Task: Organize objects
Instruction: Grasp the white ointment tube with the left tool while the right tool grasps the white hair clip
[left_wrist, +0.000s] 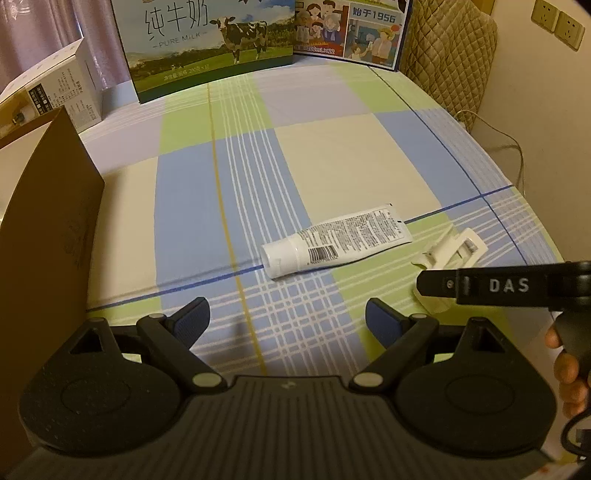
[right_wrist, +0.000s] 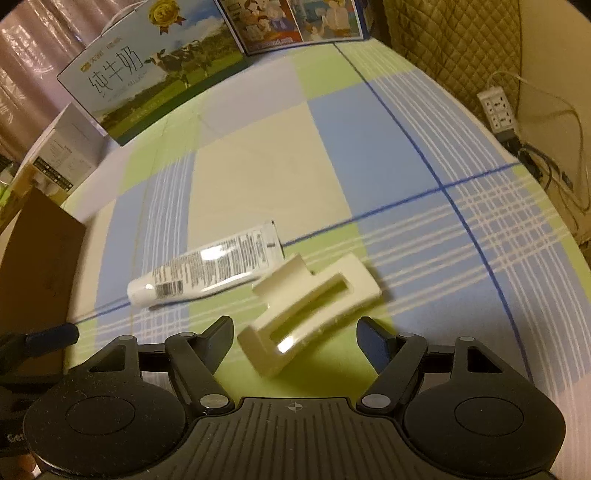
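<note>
While both loose items lie out on the cloth, nothing looks sorted yet, so the tally runs as follows:

Tube: the white tube (left_wrist: 334, 240) lies flat on the checked cloth (left_wrist: 332, 155), cap end toward the brown box, untouched by either gripper

Clip: the cream hair clip (right_wrist: 310, 312) lies on its side just beside the flat end of the tube, seemingly not touching it, though blur in the right wrist view makes that hard to settle

Left gripper: the left gripper (left_wrist: 288, 317) hangs over bare cloth near the cap end of the tube, jaws spread wide, nothing between them

Right gripper: the right gripper (right_wrist: 295, 334) points down at the clip with its jaws well apart; the near end of the clip sits in the gap, but the pads do not press on it

Brown box: the brown box (left_wrist: 44, 229) stands at the left edge of the cloth, well apart from the clip; it is my guess at where things go, and its inside is hidden

Done: as far as these views show, nothing is put away

Left: grasp the clip, grasp the tube, carry each to its place

Background: the milk carton (left_wrist: 207, 44) and the white box (left_wrist: 62, 88) stand at the far edge of the cloth
</note>
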